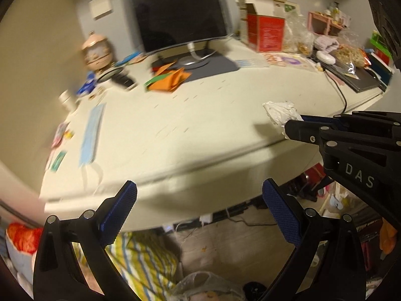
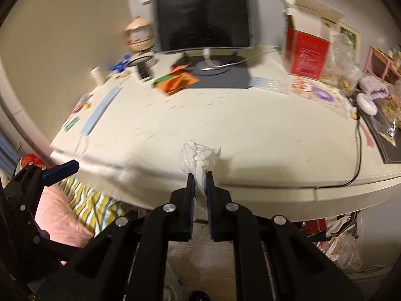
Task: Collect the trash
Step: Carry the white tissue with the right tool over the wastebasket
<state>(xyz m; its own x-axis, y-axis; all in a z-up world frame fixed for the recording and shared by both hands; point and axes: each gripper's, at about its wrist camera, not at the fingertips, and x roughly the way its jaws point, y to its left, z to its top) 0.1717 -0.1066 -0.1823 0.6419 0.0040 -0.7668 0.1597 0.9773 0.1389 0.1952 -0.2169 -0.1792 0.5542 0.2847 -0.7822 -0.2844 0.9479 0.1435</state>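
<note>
Above the counter (image 2: 250, 135) edge nearest the monitor (image 2: 200, 10), the right claw (image 2: 199, 188) pinches a crumpled tissue (image 2: 199, 158) (left claw (image 1: 200, 213) gapes empty), which could slip free because only its tail is gripped.

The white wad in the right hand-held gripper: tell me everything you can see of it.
The crumpled white wad looks like tissue or thin plastic, creased and bunched, no print showing. Its lower tail is pinched between the blue pads of the right hand-held gripper, shut on it; the fuller top flares above the fingertips. It hangs over the desk's front edge, apparently clear of it. Nothing else touches it.
</note>
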